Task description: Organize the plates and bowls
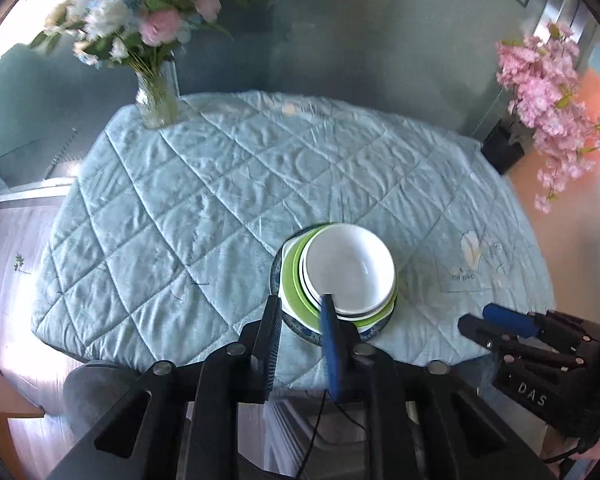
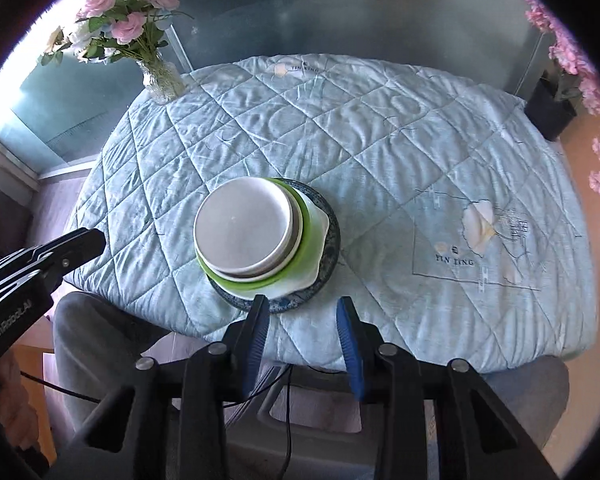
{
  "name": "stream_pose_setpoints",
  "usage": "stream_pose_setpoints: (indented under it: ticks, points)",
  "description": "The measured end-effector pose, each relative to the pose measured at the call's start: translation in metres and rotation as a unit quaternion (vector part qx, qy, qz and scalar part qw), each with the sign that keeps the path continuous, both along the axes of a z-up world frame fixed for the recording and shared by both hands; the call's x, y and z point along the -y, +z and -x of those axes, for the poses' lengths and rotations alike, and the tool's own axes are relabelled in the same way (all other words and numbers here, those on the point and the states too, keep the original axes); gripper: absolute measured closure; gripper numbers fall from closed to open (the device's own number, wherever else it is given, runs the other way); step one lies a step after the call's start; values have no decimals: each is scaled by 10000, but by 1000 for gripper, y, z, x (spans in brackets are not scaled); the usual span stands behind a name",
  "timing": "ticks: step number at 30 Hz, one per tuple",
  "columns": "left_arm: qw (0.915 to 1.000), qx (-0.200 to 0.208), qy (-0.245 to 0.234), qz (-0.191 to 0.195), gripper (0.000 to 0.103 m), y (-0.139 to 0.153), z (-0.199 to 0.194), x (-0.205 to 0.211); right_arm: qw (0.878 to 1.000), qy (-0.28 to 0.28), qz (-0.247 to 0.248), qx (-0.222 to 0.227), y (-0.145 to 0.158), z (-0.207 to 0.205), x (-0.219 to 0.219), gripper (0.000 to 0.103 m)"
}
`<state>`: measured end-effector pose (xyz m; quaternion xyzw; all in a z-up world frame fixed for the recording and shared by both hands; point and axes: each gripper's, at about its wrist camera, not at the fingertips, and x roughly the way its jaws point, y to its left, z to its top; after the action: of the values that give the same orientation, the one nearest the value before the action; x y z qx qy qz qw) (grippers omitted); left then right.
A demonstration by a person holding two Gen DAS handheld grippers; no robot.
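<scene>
1. On the near part of the table [image 2: 440, 128], which is covered by a pale blue quilted cloth [image 1: 188, 208], stands one stack of dishes [image 2: 266, 240]; the cloth's far and right stretches lie bare, and its front edge falls away just beyond the stack.
2. At the far left corner stands a glass vase of pink flowers [image 2: 162, 80], well apart from the stack; a black pot of pink blossoms [image 1: 504, 148] stands past the table's far right edge.
3. The stack's base is a dark blue patterned plate [image 2: 330, 236], the widest piece, lying flat near the front edge.
4. On it rests a white dish with small handles [image 2: 320, 222], then a green plate [image 1: 296, 276], all level and facing up.
5. Topmost sit white bowls [image 1: 350, 268], nested, mouths upward; the stack is round, so no long axis can be told.
6. The left gripper [image 1: 300, 312] is spread, its right finger [image 1: 332, 344] crossing the stack's near rim in the left wrist view; actual touching cannot be told.
7. The right gripper [image 2: 302, 308] hangs spread over the front edge, just beside the blue plate, gripping nothing.
</scene>
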<state>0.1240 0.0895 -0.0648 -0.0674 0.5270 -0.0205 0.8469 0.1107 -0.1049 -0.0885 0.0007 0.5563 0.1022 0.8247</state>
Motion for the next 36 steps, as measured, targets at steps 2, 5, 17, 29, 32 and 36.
stream_pose_setpoints:
  ticks: [2, 5, 17, 29, 32, 36]
  points:
    - [9998, 18, 174, -115, 8, 7, 12, 2, 9999, 107, -101, 49, 5, 9, -1, 30]
    - [9990, 162, 347, -251, 1, 17, 31, 6, 9998, 60, -96, 175, 10, 24, 0, 10]
    - [9967, 392, 29, -705, 1, 29, 60, 32, 9994, 19, 138, 327, 16, 48, 3, 9]
    - [9968, 397, -22, -688, 1, 12, 45, 25, 9993, 53, 191, 329, 8, 43, 1, 9]
    - [9973, 328, 2, -663, 1, 6, 41, 24, 9992, 60, 205, 329, 5, 40, 1, 9]
    - [9975, 261, -3, -654, 1, -2, 38, 23, 9993, 82, 239, 267, -1, 39, 1, 9]
